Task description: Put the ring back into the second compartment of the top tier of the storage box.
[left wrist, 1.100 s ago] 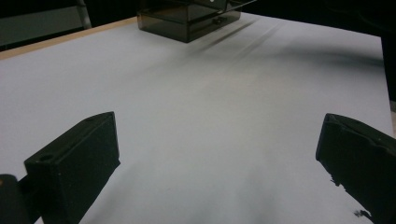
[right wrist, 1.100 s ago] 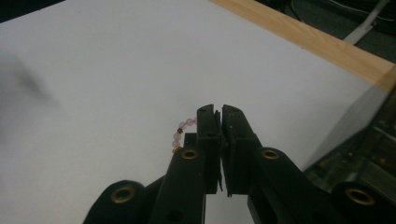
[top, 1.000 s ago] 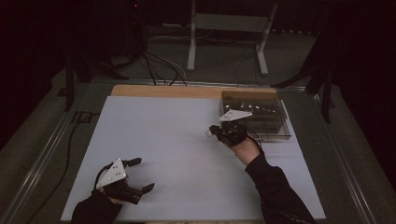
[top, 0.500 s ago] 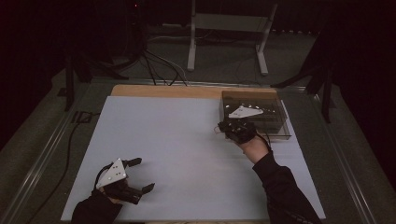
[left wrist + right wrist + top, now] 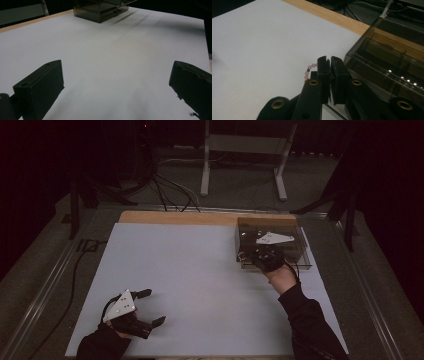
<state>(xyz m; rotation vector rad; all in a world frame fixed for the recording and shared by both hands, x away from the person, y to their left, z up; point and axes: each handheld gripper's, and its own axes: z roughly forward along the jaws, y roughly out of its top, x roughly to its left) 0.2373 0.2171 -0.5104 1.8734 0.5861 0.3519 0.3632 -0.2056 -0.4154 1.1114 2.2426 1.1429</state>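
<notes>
- My right tool point(image 5: 330, 65) has its jaws pressed together on a string of pink beads point(image 5: 309, 69); a short run of beads, with a darker one among them, hangs out at the jaws' left side in the right gripper view.
- From the high view I see that right tool point(image 5: 260, 258) at the near-left corner of a smoky see-through box point(image 5: 295, 251), partly over its edge.
- In the right gripper view the box's wall point(image 5: 387, 72) rises just beside the jaws on their right; it is the one thing standing close to the tool there.
- The box sits at the far right of the tabletop, its far side near the bare wooden strip point(image 5: 175, 217) along the far edge.
- A white sheet point(image 5: 200, 270) covers the rest of the tabletop and lies bare around the beads.
- My left tool point(image 5: 145, 310) rests at the near-left corner of the sheet, jaws wide apart with nothing between them.
- In the left gripper view I see bare white sheet between its jaws, with the box point(image 5: 100, 10) well off at the far side.
- Beyond the far edge, a white stand point(image 5: 240, 150) and loose cables point(image 5: 165, 190) lie on the floor.
</notes>
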